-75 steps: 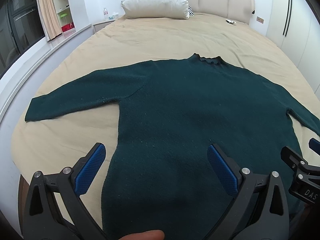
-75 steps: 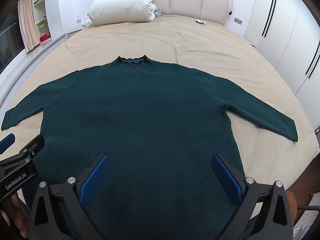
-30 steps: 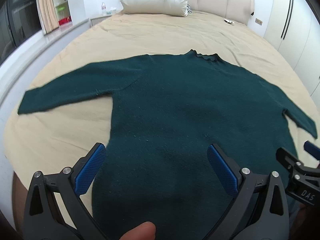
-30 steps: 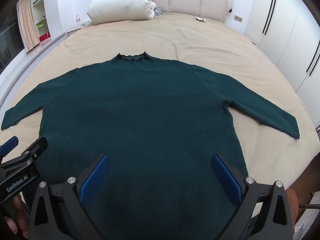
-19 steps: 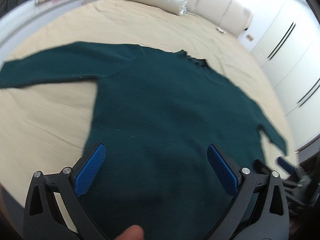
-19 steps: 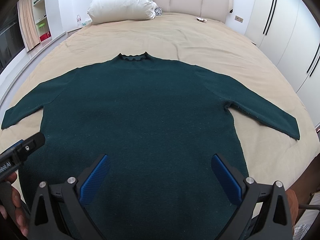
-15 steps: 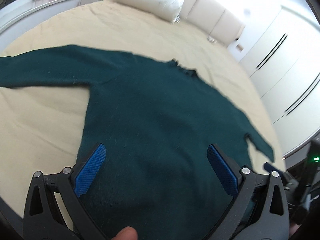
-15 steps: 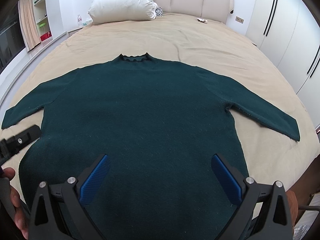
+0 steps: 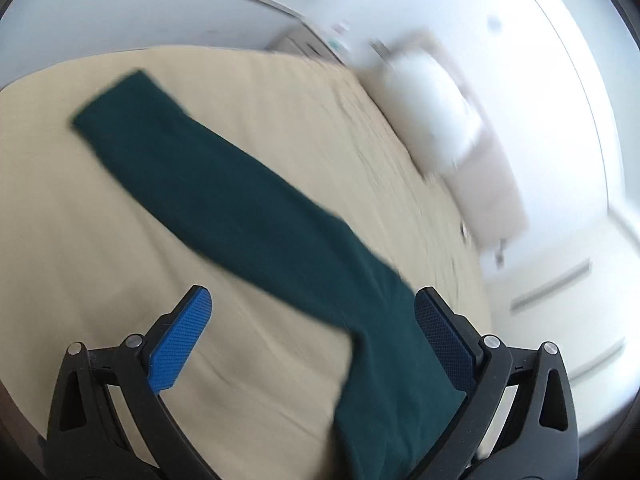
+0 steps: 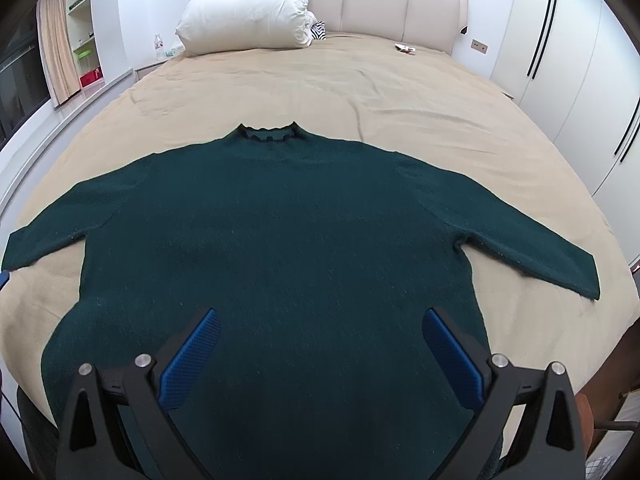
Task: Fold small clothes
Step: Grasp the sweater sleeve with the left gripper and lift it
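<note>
A dark green knitted long-sleeved sweater (image 10: 280, 248) lies flat and face up on the beige bed sheet (image 10: 360, 80), collar toward the white pillow (image 10: 244, 12) and hem toward the person, both sleeves spread out to the sides. The left gripper (image 9: 312, 336) hangs over the sweater's left sleeve (image 9: 208, 188), fingers spread wide and holding nothing. That sleeve runs as a long band diagonally away from the fingers, its cuff at the far upper left and its shoulder end passing under the right-hand pad (image 9: 444, 340). The right gripper (image 10: 320, 356) hovers over the lower body of the sweater, likewise released and empty. The left gripper is the nearer to this sleeve, so folding it inward likely falls to that hand.
</note>
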### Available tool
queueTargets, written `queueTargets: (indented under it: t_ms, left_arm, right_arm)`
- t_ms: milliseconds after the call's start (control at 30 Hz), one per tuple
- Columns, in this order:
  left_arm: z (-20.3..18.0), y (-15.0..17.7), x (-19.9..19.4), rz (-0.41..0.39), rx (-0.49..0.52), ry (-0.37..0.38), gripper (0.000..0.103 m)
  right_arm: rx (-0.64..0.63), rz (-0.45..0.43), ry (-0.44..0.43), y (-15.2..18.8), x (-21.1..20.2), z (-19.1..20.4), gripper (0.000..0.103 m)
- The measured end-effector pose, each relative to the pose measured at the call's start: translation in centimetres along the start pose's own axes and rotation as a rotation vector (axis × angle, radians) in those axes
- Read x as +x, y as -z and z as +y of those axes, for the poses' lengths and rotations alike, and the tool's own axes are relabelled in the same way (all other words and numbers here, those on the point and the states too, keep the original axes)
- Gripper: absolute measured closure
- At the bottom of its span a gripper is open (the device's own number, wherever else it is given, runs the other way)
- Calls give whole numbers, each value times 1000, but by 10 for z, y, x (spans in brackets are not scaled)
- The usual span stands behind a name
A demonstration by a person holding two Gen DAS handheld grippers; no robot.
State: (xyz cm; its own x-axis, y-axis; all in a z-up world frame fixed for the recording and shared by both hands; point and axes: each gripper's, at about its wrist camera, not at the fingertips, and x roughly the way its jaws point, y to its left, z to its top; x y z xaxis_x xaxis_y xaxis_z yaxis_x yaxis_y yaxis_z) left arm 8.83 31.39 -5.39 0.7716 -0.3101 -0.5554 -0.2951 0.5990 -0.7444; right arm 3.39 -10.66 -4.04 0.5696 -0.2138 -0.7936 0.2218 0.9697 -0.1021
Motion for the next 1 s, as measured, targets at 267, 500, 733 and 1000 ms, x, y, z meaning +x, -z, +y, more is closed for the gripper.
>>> queueTargets:
  t_ms: [267, 500, 733, 1000]
  left_arm:
    - [93, -65, 12, -79, -342, 62, 16]
    - [116, -76, 58, -81, -399, 46, 21]
    - [138, -98, 88, -98, -344, -58, 83]
    - [-39, -64, 123, -46, 200, -78, 96]
  right_arm:
    - [-40, 36, -26, -9, 17, 28, 0]
    - [-53, 56, -30, -9, 27, 36, 0]
    - [2, 59, -50, -11, 32, 22, 0]
    - [79, 58, -133, -13, 40, -6, 3]
